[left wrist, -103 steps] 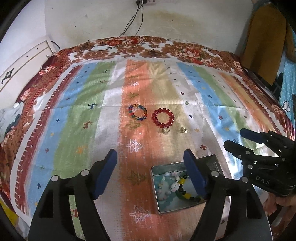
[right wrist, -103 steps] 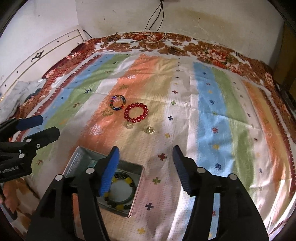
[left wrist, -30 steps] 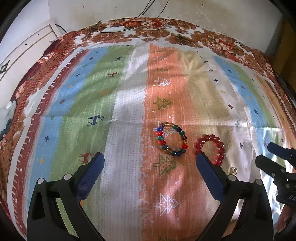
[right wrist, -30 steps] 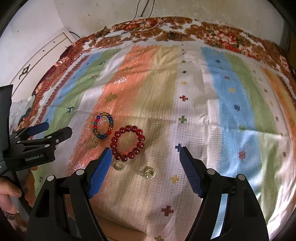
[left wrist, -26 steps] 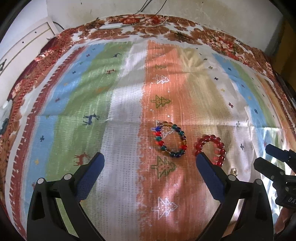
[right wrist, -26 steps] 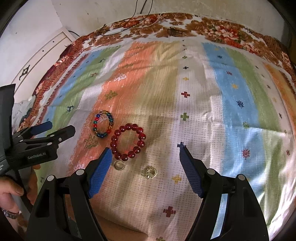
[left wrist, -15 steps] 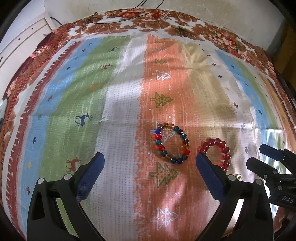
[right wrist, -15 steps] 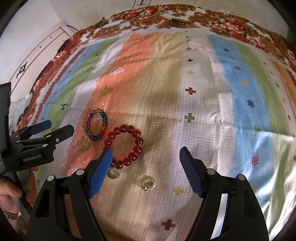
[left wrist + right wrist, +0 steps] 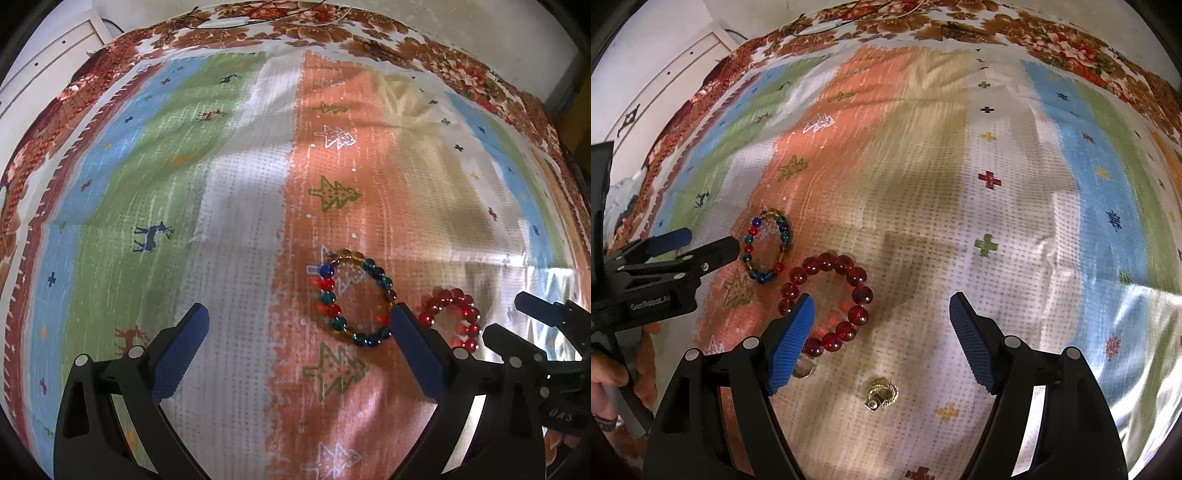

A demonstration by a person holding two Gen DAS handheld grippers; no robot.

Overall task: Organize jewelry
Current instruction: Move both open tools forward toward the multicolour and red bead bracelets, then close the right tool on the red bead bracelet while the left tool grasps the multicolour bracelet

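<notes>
Both claws hang released over the bed (image 9: 229, 206): the left claw (image 9: 295, 332) near the multicoloured bracelet (image 9: 354, 297), the right claw (image 9: 881, 314) over the red bracelet (image 9: 827, 299).

My two hand-held grippers, black frames.
Left gripper (image 9: 297, 336) and right gripper (image 9: 881, 319): blue textured pads (image 9: 790, 343), silver screws, white lettering on the side.
</notes>
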